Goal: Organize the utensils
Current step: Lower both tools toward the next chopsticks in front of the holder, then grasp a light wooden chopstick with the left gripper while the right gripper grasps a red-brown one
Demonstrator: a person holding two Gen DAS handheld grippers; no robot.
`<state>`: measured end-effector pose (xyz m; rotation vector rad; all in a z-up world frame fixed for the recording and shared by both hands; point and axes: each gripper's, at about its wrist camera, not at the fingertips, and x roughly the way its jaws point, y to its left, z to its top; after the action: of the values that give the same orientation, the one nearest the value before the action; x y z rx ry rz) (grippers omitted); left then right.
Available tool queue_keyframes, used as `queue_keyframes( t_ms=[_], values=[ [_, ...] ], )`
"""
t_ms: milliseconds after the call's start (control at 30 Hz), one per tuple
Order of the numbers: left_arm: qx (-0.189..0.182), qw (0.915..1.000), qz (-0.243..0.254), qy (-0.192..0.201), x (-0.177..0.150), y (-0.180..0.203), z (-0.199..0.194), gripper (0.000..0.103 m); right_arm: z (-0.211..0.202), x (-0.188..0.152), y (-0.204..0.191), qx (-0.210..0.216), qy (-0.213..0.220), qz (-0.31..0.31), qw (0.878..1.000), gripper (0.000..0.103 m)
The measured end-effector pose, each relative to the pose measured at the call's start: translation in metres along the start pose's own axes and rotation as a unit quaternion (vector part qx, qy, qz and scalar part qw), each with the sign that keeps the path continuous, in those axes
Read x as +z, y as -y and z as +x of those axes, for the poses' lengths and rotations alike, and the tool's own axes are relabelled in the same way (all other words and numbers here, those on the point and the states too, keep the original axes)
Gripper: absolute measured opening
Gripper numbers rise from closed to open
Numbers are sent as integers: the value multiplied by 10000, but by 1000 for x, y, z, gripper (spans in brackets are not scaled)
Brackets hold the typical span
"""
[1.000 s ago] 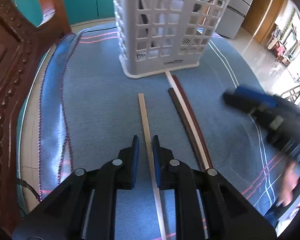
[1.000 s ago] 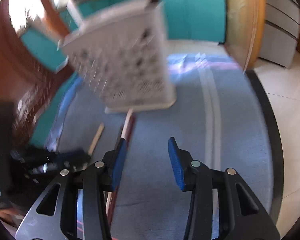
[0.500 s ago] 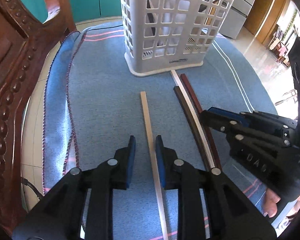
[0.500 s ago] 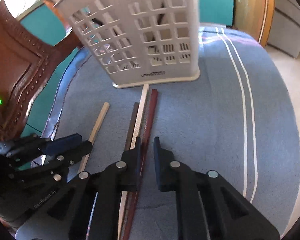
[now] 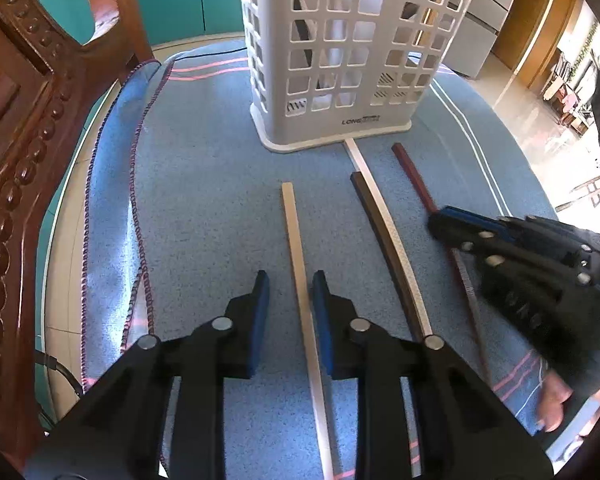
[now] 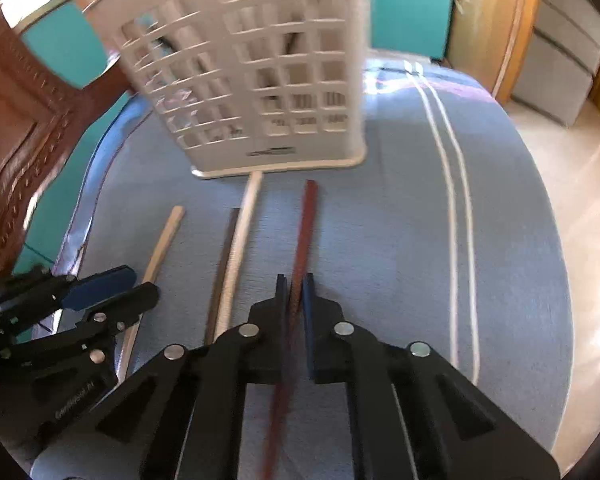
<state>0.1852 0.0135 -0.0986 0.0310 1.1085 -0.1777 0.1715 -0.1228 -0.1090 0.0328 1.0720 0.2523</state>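
Several chopsticks lie on a blue cloth before a white slotted basket [image 5: 352, 60]. My left gripper [image 5: 288, 280] is open, its jaws either side of a pale wooden chopstick [image 5: 296, 232] without touching it. My right gripper [image 6: 294, 284] is shut on a dark red chopstick [image 6: 306, 216], which also shows in the left wrist view [image 5: 414, 178], pulled apart from the others. A dark brown chopstick [image 5: 374, 216] and a cream one [image 5: 366, 172] lie side by side between them. The basket [image 6: 268, 80] holds a few dark utensils.
A carved wooden chair back [image 5: 16, 152] stands at the left. The blue cloth [image 5: 204, 200] covers a round table whose edge curves off at the right [image 6: 556, 280]. A black cable [image 5: 60, 372] hangs at the left edge.
My right gripper has closed on the dark red chopstick and shifted it right, away from the cream and brown ones. My left gripper's jaws have opened slightly around the pale chopstick.
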Motion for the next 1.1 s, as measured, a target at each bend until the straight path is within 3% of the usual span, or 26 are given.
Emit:
queue_keyframes(
  t_ms=[200, 267, 433, 600, 733, 833, 1100],
  values=[
    [-15, 10000, -8, -11, 0, -2, -1, 24, -10, 1, 28, -73, -24, 357, 9993, 8],
    [5, 10000, 37, -7, 0, 1, 0, 26, -12, 1, 32, -97, -12, 346, 9994, 13],
    [94, 9999, 93, 13, -2, 8, -1, 26, -6, 2, 22, -196, -54, 177, 9996, 22],
    [156, 9998, 131, 39, -5, 11, -2, 25, -5, 1, 17, -279, -35, 94, 9996, 23],
    [139, 9998, 148, 54, -6, 17, -2, 8, -3, 1, 16, -283, -29, 71, 9996, 25],
    [88, 9999, 49, 96, -6, 16, -3, 7, -4, -1, 10, -272, -24, 29, 9996, 29],
    [-131, 9972, -186, 708, 0, 8, -33, 7, -2, 0, 4, -332, -8, -133, 9994, 30]
  ],
)
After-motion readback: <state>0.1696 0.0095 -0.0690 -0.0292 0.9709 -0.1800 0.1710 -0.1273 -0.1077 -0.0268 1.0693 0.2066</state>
